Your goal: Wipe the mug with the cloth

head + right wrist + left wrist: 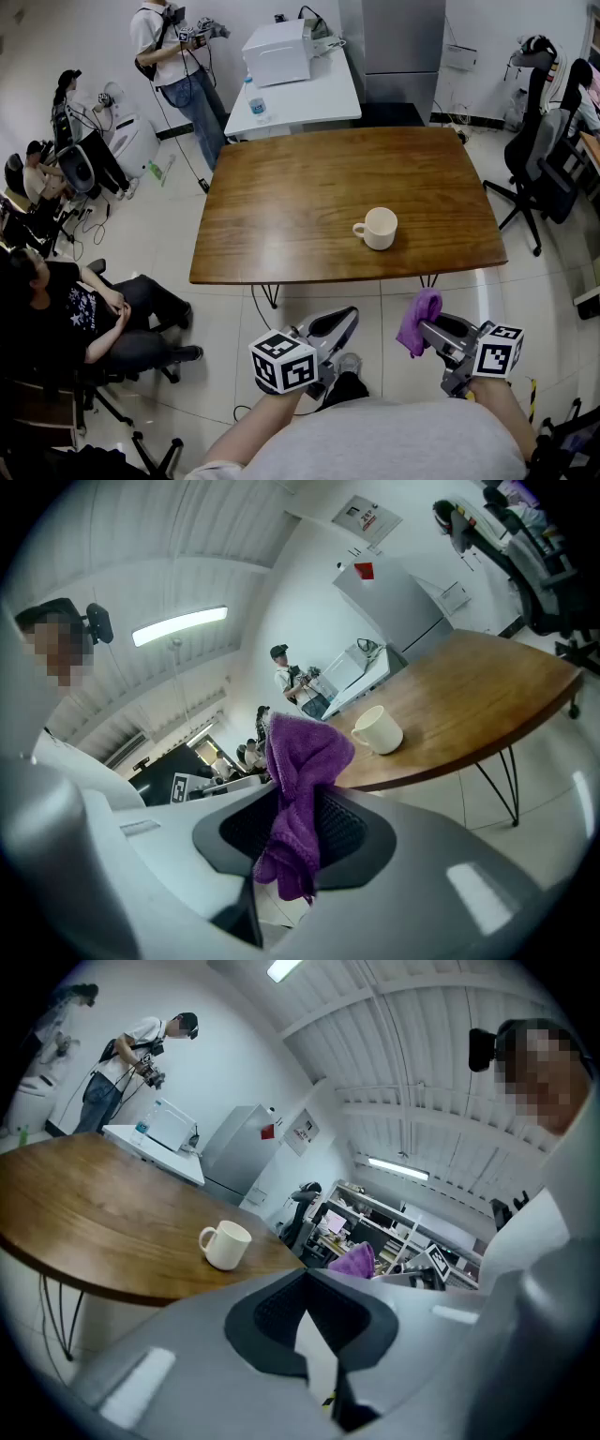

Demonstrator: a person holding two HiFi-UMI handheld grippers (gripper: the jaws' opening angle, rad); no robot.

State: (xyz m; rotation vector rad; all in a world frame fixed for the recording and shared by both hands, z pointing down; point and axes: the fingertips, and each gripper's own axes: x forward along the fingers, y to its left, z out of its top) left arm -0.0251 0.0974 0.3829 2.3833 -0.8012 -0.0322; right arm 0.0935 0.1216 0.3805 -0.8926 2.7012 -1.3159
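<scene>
You're at the very start of the job: your right gripper is clamped on the purple cloth, and no wiping has begun. The cloth bunches above the jaws and hangs in a limp fold below them; its nubby, towel-like weave looks soft enough to mould round a curve. Your left gripper has its jaws pressed together with nothing between them.

The mug stands upright on the wooden table, ahead of both grippers and well apart from them, its handle turned toward your left side. It is cream, rounded and looks smoothly glazed, and the tabletop has a sheen, so it will probably slide if pushed. I'd say you next reach forward, open the left jaws to steady the mug, then bring the cloth against its wall
</scene>
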